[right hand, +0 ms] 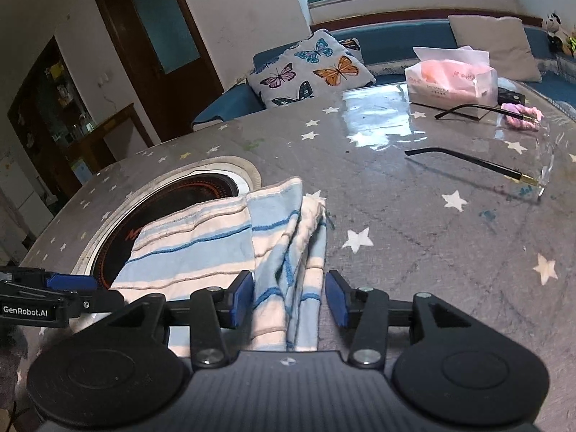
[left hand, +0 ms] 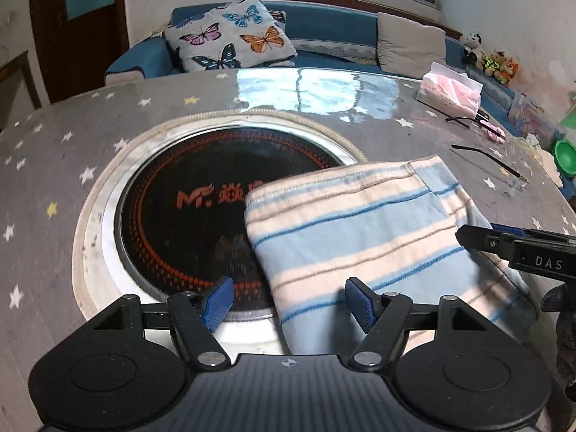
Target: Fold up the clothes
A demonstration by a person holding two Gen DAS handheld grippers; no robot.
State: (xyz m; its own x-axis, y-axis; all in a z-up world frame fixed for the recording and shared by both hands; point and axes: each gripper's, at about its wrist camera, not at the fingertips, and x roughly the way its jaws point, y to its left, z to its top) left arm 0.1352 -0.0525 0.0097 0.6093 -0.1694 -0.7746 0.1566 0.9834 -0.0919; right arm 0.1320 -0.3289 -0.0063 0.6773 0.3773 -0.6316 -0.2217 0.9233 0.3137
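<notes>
**Striped garment folded down, both claws off it**

The soft cotton garment in pale-blue, cream and thin dark-blue stripes (left hand: 363, 230) lies as a compact, many-layered rectangle on the grey star-printed table cover (left hand: 72, 151). Its far-left corner overlaps the round black glass hob with orange markings (left hand: 187, 194) set into the table. By the stacked edges seen in the right wrist view (right hand: 288, 252), the folding looks largely done; what may remain is squaring the loose layers along the right edge, or one last fold.

Its long axis runs from the near edge of the table away toward the blue sofa (left hand: 324, 36), stripes crossing it, the seamed hem at the far end.

The left gripper (left hand: 288, 298) stands wide open, holding nothing, cloth only under its right finger. The right gripper (right hand: 289, 298) has parted jaws straddling the layered edge, pads clear of the fabric.

Further out lie a pink tissue pack (right hand: 453, 79) and black-armed spectacles (right hand: 475, 169).
</notes>
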